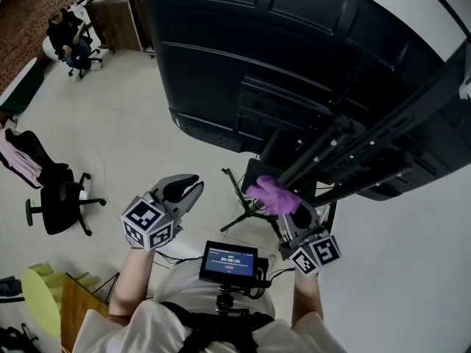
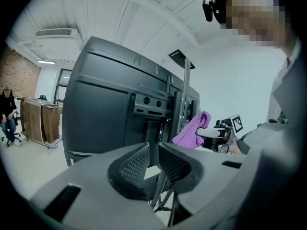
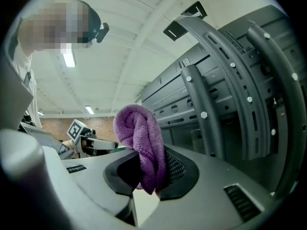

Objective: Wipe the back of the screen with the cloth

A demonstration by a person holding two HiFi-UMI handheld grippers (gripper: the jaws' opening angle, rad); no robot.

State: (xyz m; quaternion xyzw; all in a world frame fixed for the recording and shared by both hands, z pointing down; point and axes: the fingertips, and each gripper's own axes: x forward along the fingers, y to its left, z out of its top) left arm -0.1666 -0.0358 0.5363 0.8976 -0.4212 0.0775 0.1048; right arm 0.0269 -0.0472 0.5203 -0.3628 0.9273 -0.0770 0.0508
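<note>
The screen [image 1: 221,50] is standing upright on the floor with its black back panel facing the person, so the surface to be wiped is lying open to both arms. Across that back, the mount [image 1: 346,149] is running as ribbed rails with bolts. These ridges are likely to be catching dust and will probably be calling for passes along them rather than across.

The left claw [image 1: 199,184] is hanging well apart from the panel, low and to the left. Its jaws are drawn together but for a slit and are gripping nothing; only a stand leg is showing through the gap. It is probably being kept aside so that the wiping arm is getting free room.

The right claw [image 3: 152,164] is clenching the cloth [image 3: 141,138]. The purple cloth is bunched into a thick fold that is bulging out past the jaw tips. This is likely so that soft fabric, not hard plastic, is meeting the screen first. The wad is sitting right at the lower ends of the rails, but whether it is already pressing on them I cannot tell.
</note>
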